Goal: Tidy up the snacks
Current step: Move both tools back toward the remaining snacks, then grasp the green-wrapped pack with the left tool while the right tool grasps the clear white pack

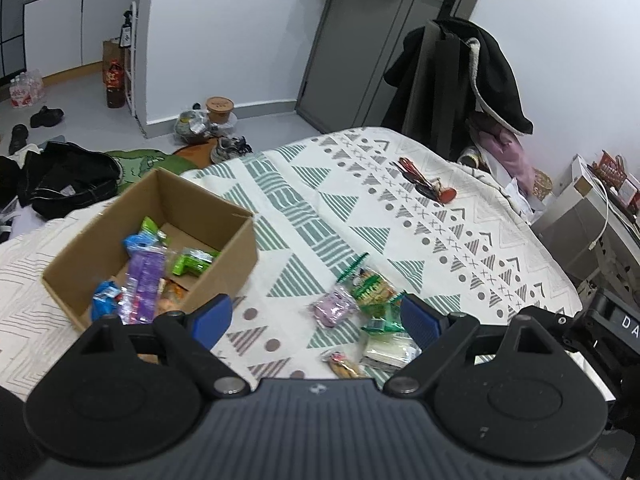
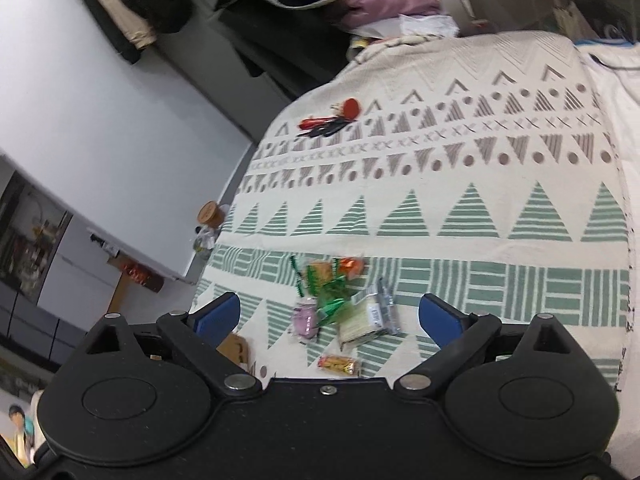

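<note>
**Two empty grippers above a bed with a box and loose snacks**

One cardboard box (image 1: 160, 236) sits on the left of the patterned bedspread (image 1: 460, 208). Inside it lie several packets: a purple one (image 1: 140, 280), two blue ones at its ends, and at least two green ones; an orange one shows under them, and the full count cannot be told.

To the right, well apart from the box, a loose pile of snacks (image 1: 368, 312) lies on the spread. The left wrist view shows about five: a pink packet (image 1: 334, 308), a green cracker pack (image 1: 370, 284), a small green one below it, a pale white pack (image 1: 386, 350) and a small orange-yellow bar (image 1: 344, 366).

The left gripper (image 1: 316, 320) hangs over the gap between box and pile, fingers spread wide with nothing between them.

Further right lies one bunch of red and black keys (image 1: 424, 184).

The right wrist view shows no box interior, only a cardboard corner by its left finger. It shows the pile (image 2: 340, 304) more plainly, adding an orange packet (image 2: 352, 266) at the far edge. The right gripper (image 2: 330, 316) is likewise spread wide and empty, hanging above the pile. The keys (image 2: 332, 120) lie beyond.
</note>
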A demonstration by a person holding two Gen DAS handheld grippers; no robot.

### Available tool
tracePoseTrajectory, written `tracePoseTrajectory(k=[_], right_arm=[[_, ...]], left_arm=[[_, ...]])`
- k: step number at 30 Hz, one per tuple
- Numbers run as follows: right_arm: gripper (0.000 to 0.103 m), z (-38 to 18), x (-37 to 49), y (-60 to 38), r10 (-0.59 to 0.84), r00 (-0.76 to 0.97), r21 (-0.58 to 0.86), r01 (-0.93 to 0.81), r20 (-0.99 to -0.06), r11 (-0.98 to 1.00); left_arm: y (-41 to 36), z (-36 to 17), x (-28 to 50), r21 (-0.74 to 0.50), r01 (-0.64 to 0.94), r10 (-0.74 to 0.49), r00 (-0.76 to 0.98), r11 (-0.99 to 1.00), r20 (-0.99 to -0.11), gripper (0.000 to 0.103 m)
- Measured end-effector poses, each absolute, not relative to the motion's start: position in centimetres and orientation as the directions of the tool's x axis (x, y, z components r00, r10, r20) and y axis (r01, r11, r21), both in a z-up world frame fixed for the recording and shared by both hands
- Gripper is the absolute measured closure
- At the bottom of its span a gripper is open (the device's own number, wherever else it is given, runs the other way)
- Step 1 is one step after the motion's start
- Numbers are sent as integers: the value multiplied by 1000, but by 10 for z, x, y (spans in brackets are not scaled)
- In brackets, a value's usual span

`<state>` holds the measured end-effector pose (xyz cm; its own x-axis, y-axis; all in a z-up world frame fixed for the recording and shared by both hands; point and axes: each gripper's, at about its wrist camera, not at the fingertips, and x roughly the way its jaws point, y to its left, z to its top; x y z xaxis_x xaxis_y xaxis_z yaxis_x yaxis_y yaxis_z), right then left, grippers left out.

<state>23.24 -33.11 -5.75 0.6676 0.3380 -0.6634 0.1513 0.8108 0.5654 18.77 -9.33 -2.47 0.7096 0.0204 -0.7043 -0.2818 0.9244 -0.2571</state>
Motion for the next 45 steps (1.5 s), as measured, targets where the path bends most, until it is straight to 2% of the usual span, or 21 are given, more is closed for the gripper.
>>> tracePoseTrajectory(k=[4, 8, 17, 32, 39, 42, 44, 45], right_arm=[[9, -65, 236, -337, 317, 667, 568, 194, -674, 800], [20, -79, 242, -342, 326, 648, 590, 238, -688, 772], [34, -113, 265, -344, 354, 594, 614, 315, -722, 723], [41, -162, 301, -345, 396, 505, 617, 410, -767, 672], [43, -183, 315, -344, 430, 465, 622, 431, -774, 654], [44, -190, 319, -342, 437, 451, 619, 438, -779, 652], [44, -195, 322, -342, 445, 442, 620, 442, -779, 648], [44, -196, 323, -341, 449, 438, 622, 443, -779, 646]], left_arm=[[-102, -34, 198, -257, -270, 5, 699, 928, -715, 13], [-109, -46, 210, -263, -264, -10, 688, 928, -725, 13], [-120, -75, 244, -292, -248, -61, 656, 923, -752, 16], [-139, -129, 300, -306, -238, -119, 576, 922, -808, 22], [-143, -154, 322, -308, -247, -134, 540, 919, -831, 39], [-142, -163, 328, -314, -248, -147, 521, 916, -841, 60], [-140, -167, 328, -313, -255, -145, 517, 915, -844, 66], [-139, -167, 327, -308, -253, -142, 516, 917, -845, 72]])
